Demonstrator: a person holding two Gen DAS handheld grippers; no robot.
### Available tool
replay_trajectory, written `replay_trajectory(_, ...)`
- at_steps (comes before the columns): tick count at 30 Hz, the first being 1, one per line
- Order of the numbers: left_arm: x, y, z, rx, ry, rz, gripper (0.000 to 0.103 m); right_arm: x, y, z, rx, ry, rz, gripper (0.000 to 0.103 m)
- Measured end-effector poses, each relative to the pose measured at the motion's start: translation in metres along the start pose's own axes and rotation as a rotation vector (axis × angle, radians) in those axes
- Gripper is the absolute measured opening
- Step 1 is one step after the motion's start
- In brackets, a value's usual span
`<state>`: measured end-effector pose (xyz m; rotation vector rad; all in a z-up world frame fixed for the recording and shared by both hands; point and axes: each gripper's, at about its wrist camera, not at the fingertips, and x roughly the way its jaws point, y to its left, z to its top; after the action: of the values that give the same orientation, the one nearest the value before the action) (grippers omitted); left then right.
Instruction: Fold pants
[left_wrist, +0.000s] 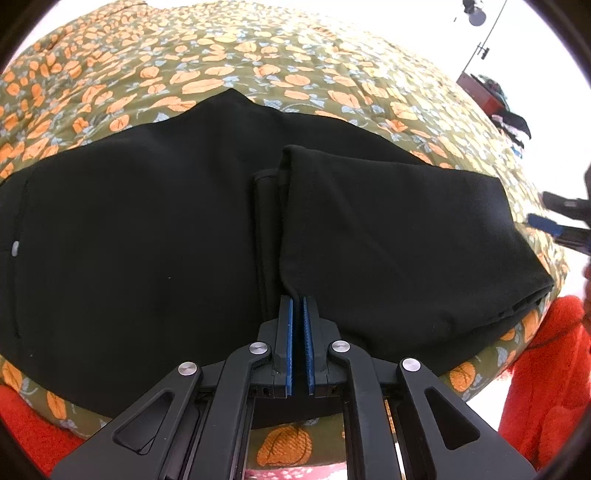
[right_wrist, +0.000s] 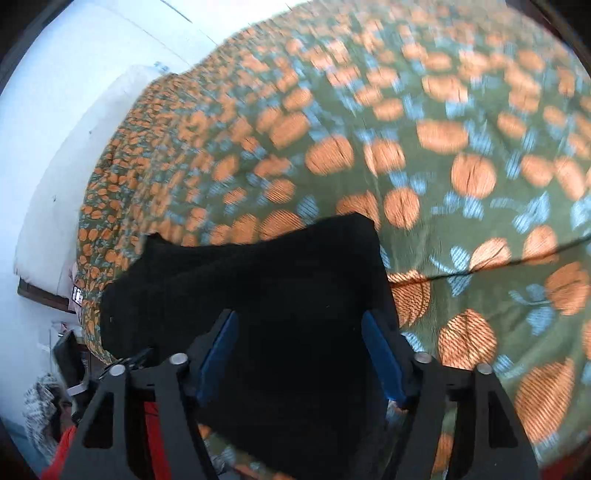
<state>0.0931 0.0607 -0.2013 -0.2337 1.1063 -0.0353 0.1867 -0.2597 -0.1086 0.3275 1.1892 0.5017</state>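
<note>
Black pants (left_wrist: 147, 229) lie flat across a green bedspread (left_wrist: 221, 66) printed with orange flowers. One part is folded over on the right (left_wrist: 388, 229). My left gripper (left_wrist: 298, 300) is at the near edge of that fold, its blue pads shut on the fabric edge. My right gripper (left_wrist: 550, 216) shows at the right rim, beyond the fold's end, jaws apart. In the blurred right wrist view, the right gripper (right_wrist: 301, 332) stands open above the black pants (right_wrist: 277, 280), with cloth lying under and between the blue pads (right_wrist: 380, 354) but not pinched.
Red knitted clothing (left_wrist: 543, 373) of the person is at the bed's near right edge. A red-brown box with dark items (left_wrist: 484, 96) stands beyond the bed's right side. A white pillow (right_wrist: 74, 166) and white wall lie past the far end.
</note>
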Motion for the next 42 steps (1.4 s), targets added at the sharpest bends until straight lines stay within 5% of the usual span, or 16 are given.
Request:
replay_trajectory(5, 0.001, 0.001, 0.002, -0.013, 0.005, -0.008, 0.007, -0.027, 0.018, -0.036, -0.041, -0.06, 0.144, 0.089)
replay_trajectory(8, 0.002, 0.003, 0.002, -0.011, 0.005, -0.012, 0.007, 0.009, -0.009, -0.065, 0.045, 0.056, 0.058, 0.089)
replay_trajectory(12, -0.004, 0.004, 0.001, -0.016, -0.016, -0.017, 0.009, 0.007, -0.017, -0.074, 0.07, 0.015, 0.083, 0.087)
replay_trajectory(14, -0.008, 0.003, 0.001, -0.025, -0.024, -0.018, 0.032, -0.005, -0.01, -0.071, 0.046, -0.053, 0.069, 0.088)
replay_trajectory(15, -0.012, 0.002, 0.001, -0.026, -0.034, -0.002, 0.057, -0.009, -0.008, -0.069, 0.035, -0.077, 0.056, 0.088)
replay_trajectory(17, -0.024, 0.002, 0.0, -0.027, -0.081, 0.056, 0.076, -0.016, -0.003, -0.07, 0.004, -0.127, 0.024, 0.088)
replay_trajectory(22, -0.045, 0.011, 0.002, -0.049, -0.16, 0.12, 0.076, -0.031, 0.001, -0.066, -0.042, -0.235, -0.032, 0.088)
replay_trajectory(26, -0.04, 0.027, 0.003, -0.099, -0.14, 0.18, 0.076, -0.04, 0.002, -0.062, -0.071, -0.291, -0.077, 0.088)
replay_trajectory(42, -0.037, 0.036, 0.002, -0.099, -0.127, 0.279, 0.076, -0.027, 0.014, -0.069, -0.169, -0.243, -0.118, 0.088)
